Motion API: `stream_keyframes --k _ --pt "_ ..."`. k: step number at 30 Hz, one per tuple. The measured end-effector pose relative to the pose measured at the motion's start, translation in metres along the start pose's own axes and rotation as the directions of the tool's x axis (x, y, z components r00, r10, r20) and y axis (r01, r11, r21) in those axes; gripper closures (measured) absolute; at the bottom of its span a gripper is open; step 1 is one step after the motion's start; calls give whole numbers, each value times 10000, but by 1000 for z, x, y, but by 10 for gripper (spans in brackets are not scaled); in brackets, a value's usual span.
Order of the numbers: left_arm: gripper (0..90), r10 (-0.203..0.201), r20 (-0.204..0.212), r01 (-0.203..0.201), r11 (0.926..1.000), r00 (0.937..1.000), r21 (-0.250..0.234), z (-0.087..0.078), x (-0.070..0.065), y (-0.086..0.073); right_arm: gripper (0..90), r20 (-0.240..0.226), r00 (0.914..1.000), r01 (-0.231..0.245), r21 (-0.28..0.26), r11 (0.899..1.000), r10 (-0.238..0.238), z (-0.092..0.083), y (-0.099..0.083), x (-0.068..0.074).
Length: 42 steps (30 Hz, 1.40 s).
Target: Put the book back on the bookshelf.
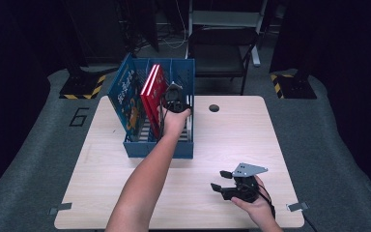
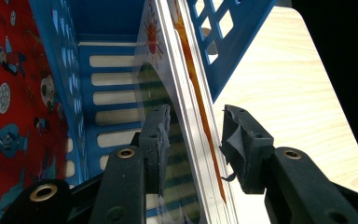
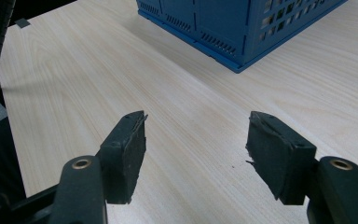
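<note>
Left tongs [image 2: 193, 140] loosened astride thin book [image 2: 186, 107] in crate [image 1: 140, 147] — right tongs [image 3: 196, 154] open, empty.

thin book's [image 2: 186, 154] lower end cut off at the frame bottom, red book [image 2: 9, 116] cropped at left, titles unreadable

Thin white-edged book [image 2: 186, 135] with a sun drawing and orange stripe on its cover, standing upright on edge in the rightmost slot of the blue slotted crate [image 1: 183, 147], leaning slightly against the crate's right wall. Red cartoon-print book [image 1: 153, 94] stands upright 1 slot over.
</note>
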<state>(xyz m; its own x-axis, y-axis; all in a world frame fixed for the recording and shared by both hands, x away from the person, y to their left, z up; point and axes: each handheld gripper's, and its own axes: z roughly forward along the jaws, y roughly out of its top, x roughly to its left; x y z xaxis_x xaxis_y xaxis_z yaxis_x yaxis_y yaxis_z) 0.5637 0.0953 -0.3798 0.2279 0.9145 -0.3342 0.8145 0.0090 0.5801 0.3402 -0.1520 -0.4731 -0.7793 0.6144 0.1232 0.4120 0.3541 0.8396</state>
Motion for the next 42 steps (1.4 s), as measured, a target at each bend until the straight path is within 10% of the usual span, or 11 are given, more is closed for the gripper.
stream_keyframes --k 42 --pt "396 1666 689 -1666 9860 9836 -64 -63 0 -14 362 141 9998 -164 10 9999 164 1 -2 -2"
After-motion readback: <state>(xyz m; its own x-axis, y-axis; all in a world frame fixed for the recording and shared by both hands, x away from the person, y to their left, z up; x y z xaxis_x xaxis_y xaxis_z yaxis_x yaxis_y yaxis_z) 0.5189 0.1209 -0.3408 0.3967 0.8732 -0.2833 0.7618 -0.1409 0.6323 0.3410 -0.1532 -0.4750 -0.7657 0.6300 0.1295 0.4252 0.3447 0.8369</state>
